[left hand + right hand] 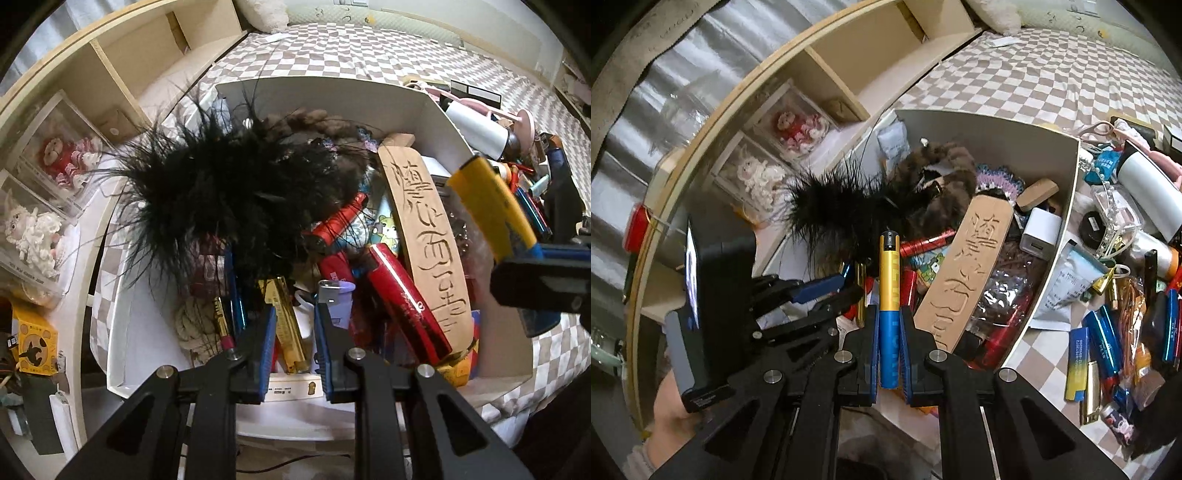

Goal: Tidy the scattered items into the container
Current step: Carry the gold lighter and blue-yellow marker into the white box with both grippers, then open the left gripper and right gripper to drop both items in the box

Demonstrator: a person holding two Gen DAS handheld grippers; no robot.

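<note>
A white box [332, 92] on the checked bedspread is crowded with items: a black feathery piece [221, 192], a carved wooden plaque [424, 236], red lighters [406, 299] and a gold one [288, 325]. My left gripper [295, 321] hangs over the box's near end, shut, with nothing between its blue pads. My right gripper [889, 314] is shut on a yellow-and-blue lighter [888, 295], which points forward over the box [997, 129]. From the left wrist view this lighter [491, 206] slants above the box's right wall.
Several loose items lie on the bedspread right of the box: blue lighters [1104, 328], a white bottle [1145, 184], a foil sachet [1071, 273]. A wooden shelf with boxed dolls [798, 129] runs along the left. A hand [668, 398] holds the left gripper.
</note>
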